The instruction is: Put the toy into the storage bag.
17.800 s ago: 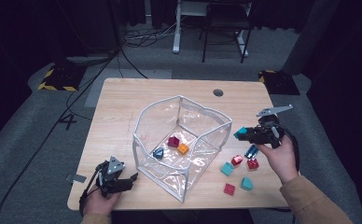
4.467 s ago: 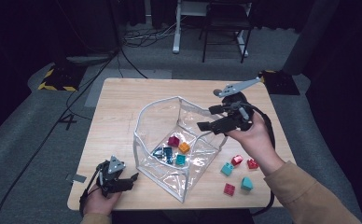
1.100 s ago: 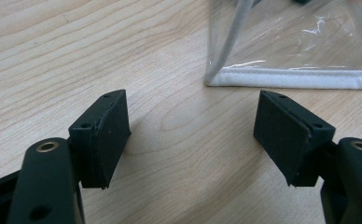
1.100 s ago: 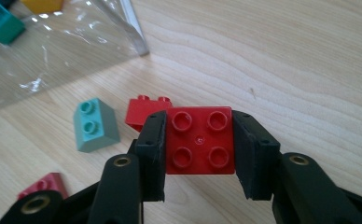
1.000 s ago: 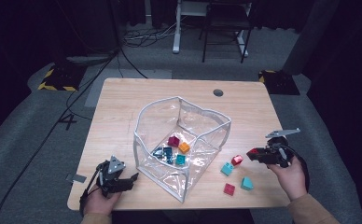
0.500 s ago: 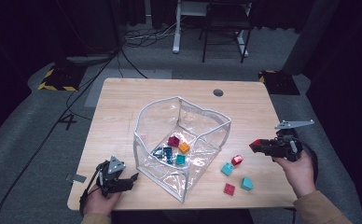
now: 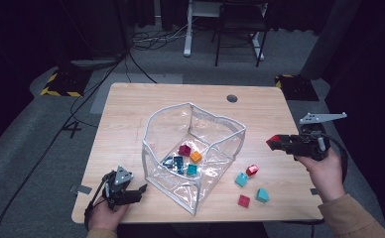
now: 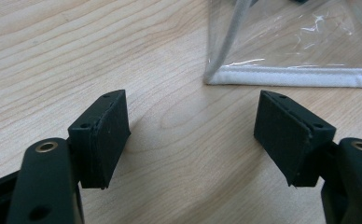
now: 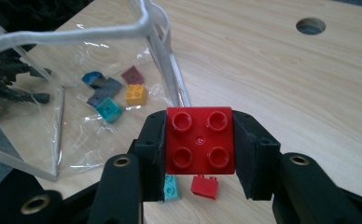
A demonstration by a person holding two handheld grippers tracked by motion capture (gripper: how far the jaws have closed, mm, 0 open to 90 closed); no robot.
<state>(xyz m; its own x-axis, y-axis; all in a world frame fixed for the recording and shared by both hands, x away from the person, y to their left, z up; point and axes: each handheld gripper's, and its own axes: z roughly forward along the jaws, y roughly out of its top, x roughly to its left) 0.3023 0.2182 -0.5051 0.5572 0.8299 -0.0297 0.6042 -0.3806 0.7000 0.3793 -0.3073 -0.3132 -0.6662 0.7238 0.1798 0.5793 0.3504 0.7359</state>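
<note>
Right claw (image 7: 276, 143) has lifted off the tabletop (image 7: 131, 114) since a second ago, pinching a red brick (image 9: 200, 140) right of the clear bag (image 7: 220, 130). Left claw (image 8: 191, 135) spread, resting near the bag's corner.

Dark blue brick (image 9: 94, 78) partly behind grey one (image 9: 105, 88)

Held item: red 2x2 stud brick (image 9: 200, 140), studs facing cam.
Right gripper (image 9: 198, 150): jaws clamped on brick's two sides.
Background: clear bag (image 9: 72, 35) w/ orange brick (image 9: 136, 94), teal brick (image 9: 108, 110) inside.
Surface: wood table (image 9: 281, 70).
</note>
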